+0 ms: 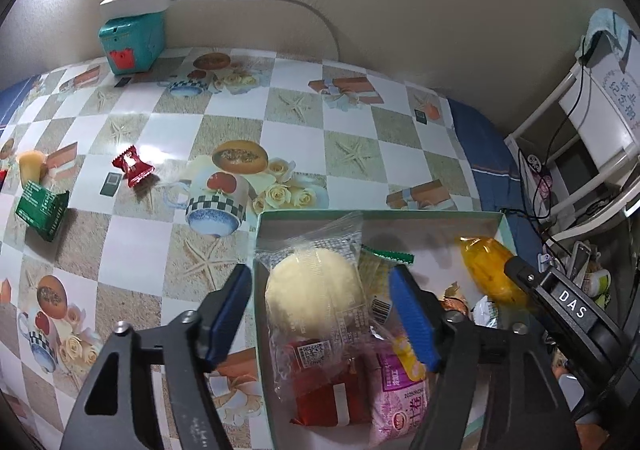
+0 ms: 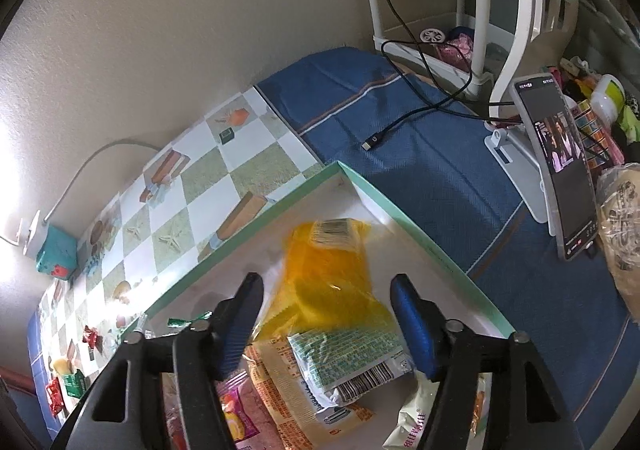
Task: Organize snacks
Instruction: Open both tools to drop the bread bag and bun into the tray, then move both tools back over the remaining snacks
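A green-rimmed box (image 1: 380, 214) holds several snack packets. My left gripper (image 1: 318, 270) hangs open above its left end, one finger outside the wall. A round pale pastry in clear wrap (image 1: 312, 298) lies between the fingers, and the pads stand apart from it. My right gripper (image 2: 326, 278) is open over the box's (image 2: 256, 217) far corner. A yellow packet (image 2: 332, 282) lies untouched between its fingers, on other packets. A red candy (image 1: 133, 165), a green packet (image 1: 42, 209) and a yellow snack (image 1: 32, 163) lie loose on the tablecloth at left.
A teal box with a power strip on top (image 1: 132, 41) stands against the back wall. Right of the box lie blue cloth (image 2: 420, 169), a black cable (image 2: 400, 121), a phone on a stand (image 2: 560, 165) and a white rack (image 2: 480, 9).
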### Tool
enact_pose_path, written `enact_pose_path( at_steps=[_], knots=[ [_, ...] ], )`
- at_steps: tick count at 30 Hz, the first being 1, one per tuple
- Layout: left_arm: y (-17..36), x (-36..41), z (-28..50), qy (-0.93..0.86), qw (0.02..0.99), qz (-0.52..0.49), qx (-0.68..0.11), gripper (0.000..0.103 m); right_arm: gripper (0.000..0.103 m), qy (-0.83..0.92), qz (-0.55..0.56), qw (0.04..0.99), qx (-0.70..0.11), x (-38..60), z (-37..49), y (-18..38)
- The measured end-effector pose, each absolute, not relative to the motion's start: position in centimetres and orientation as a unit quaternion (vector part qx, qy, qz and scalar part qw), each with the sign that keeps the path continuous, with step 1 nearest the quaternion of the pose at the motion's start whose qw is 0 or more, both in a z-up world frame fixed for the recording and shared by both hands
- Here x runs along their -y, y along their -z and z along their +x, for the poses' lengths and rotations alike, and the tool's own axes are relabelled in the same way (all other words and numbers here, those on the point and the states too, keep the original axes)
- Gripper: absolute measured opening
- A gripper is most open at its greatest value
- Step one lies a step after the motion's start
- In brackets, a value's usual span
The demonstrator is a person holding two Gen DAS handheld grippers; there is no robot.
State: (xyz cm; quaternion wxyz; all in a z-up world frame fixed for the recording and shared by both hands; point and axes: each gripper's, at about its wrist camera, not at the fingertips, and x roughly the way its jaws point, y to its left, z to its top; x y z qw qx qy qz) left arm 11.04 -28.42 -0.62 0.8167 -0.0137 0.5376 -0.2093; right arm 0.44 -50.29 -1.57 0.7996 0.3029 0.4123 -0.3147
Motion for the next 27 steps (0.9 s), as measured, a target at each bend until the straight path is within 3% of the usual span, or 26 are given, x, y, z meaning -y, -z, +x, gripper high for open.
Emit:
enact_pose_path(
  at_steps=[4,6,10,11,27],
  knots=[
    [0.2,28.2,11.2,0.191,0.822,0.0,-0.536,0.087,0.077,0.31,0.3,0.801,-0.415,50.0,0.6,1.5],
    [0.0,27.9,11.3,0.176,0.83,0.011,-0.529,0.091,0.09,0.306,0.301,0.802,-0.415,49.9,0.7,1.5],
    [-0.1,27.3,11.6,0.157,0.838,0.018,-0.522,0.097,0.097,0.303,0.295,0.807,-0.413,49.6,1.0,1.4],
    [-0.1,27.1,11.7,0.153,0.84,0.018,-0.52,0.099,0.103,0.302,0.293,0.808,-0.413,49.5,1.1,1.4],
    [-0.9,26.2,12.2,0.126,0.852,0.018,-0.508,0.099,0.103,0.291,0.28,0.815,-0.416,48.6,1.6,1.1]
  ],
)
